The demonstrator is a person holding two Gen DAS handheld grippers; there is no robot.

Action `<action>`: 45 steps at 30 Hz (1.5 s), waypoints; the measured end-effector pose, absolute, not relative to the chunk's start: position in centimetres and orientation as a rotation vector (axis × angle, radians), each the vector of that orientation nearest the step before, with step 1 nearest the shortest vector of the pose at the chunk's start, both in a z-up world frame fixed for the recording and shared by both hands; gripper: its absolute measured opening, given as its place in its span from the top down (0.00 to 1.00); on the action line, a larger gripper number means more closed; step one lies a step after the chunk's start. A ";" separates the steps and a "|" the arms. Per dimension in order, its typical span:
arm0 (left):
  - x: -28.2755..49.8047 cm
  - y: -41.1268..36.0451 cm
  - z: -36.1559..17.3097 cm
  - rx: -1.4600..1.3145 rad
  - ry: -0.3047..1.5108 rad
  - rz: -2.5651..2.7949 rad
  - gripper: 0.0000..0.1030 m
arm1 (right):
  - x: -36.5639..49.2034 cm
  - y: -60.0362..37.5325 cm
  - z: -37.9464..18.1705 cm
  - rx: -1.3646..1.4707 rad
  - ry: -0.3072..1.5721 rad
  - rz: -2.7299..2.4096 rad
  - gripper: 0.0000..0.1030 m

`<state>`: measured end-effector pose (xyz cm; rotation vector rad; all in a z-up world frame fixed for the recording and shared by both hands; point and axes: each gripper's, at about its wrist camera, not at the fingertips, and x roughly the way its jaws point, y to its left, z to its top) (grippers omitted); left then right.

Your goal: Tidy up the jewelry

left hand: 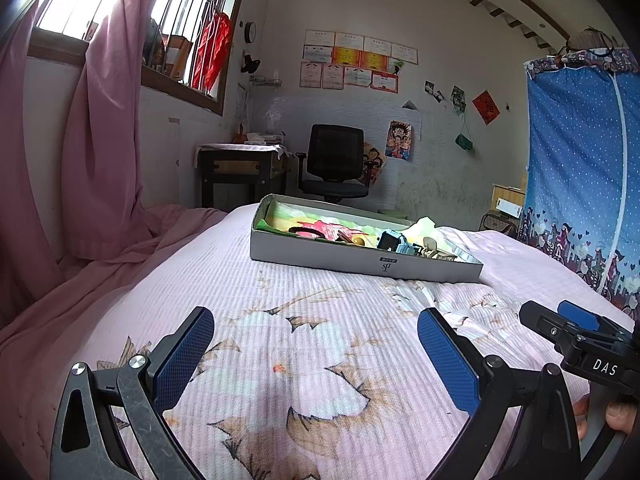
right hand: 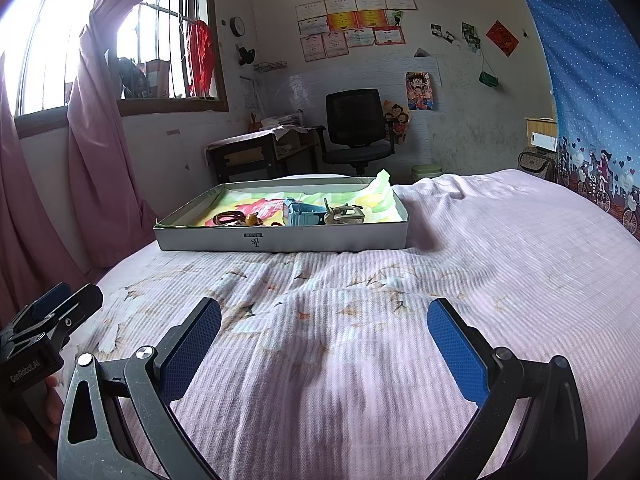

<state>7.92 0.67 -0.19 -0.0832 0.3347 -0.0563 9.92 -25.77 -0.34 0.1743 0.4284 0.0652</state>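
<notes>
Clearly readable are only a few marks: white letters "DAS" on the body of the right gripper (left hand: 576, 328) as the left camera sees it, and "GenRobot.AI" on the body of the left gripper (right hand: 48, 316) as the right camera sees it. The grey box (right hand: 280, 240) has a small dark logo on its near wall, too small to read.

The box lies on the bed (right hand: 400, 340), well apart from both grippers, with a wide stretch of bare pink bedcover between them and it. Its long axis runs left to right across the right camera view; in the left camera view it goes slantwise, the right end nearer. To the right of the box the bed stays free up to its edge near the blue curtain (right hand: 592, 80).

Inside the box, on colourful paper, lie a dark cord bracelet (right hand: 228, 217), a light blue watch (right hand: 302, 212) and a pale metallic piece (right hand: 344, 214), side by side along the long axis.

Both grippers hover low over the bedcover, fingers (left hand: 186, 356) spread wide, holding nothing.
</notes>
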 end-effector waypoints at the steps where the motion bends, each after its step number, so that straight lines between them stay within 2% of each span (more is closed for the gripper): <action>1: 7.9 0.7 -0.2 -0.083 0.335 -0.056 0.01 | 9.9 -25.8 -0.4 0.174 0.428 0.065 0.01; 45: 7.5 0.3 0.0 -0.077 0.332 -0.057 0.01 | 9.9 -25.8 -0.3 0.175 0.429 0.065 0.01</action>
